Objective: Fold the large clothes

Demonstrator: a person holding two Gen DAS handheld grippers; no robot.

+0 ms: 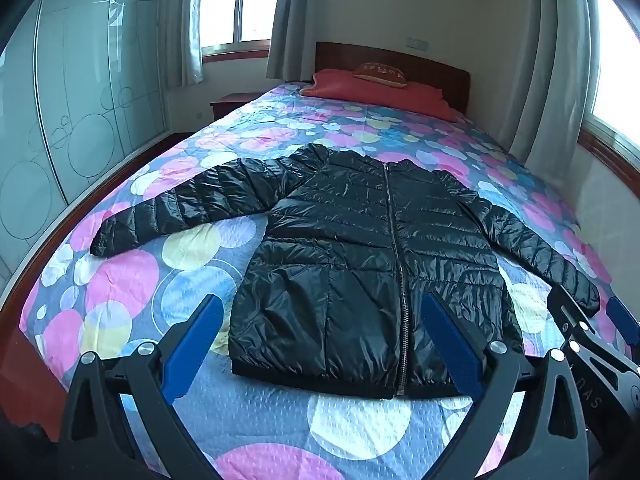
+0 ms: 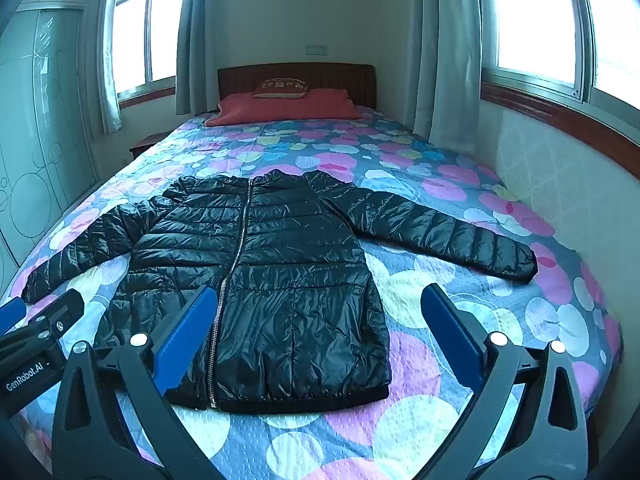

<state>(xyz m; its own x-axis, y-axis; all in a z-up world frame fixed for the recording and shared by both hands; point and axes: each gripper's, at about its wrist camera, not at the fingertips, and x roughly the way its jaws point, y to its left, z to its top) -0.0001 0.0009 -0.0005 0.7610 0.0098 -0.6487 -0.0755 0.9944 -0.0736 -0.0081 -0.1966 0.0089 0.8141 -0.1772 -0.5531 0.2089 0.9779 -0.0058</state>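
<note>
Left tongs point(image 1: 320, 332) and right tongs point(image 2: 320, 324), both spread wide and empty, hover above the hem of the black jacket point(image 1: 360, 260), spread flat on the bed point(image 1: 120, 280), zipper running away from them, collar far.

A bedroom in a home. A bed point(image 2: 400, 160) with a dark wooden headboard point(image 2: 296, 76) fills the room, spread with a quilted coverlet of pink, blue and yellow circles point(image 1: 120, 272). A red pillow point(image 2: 288, 110) lies at its head. Grey curtains point(image 2: 444, 60) flank the bright windows point(image 2: 532, 16), and a frosted-glass sliding wardrobe point(image 1: 80, 80) lines one wall.
</note>
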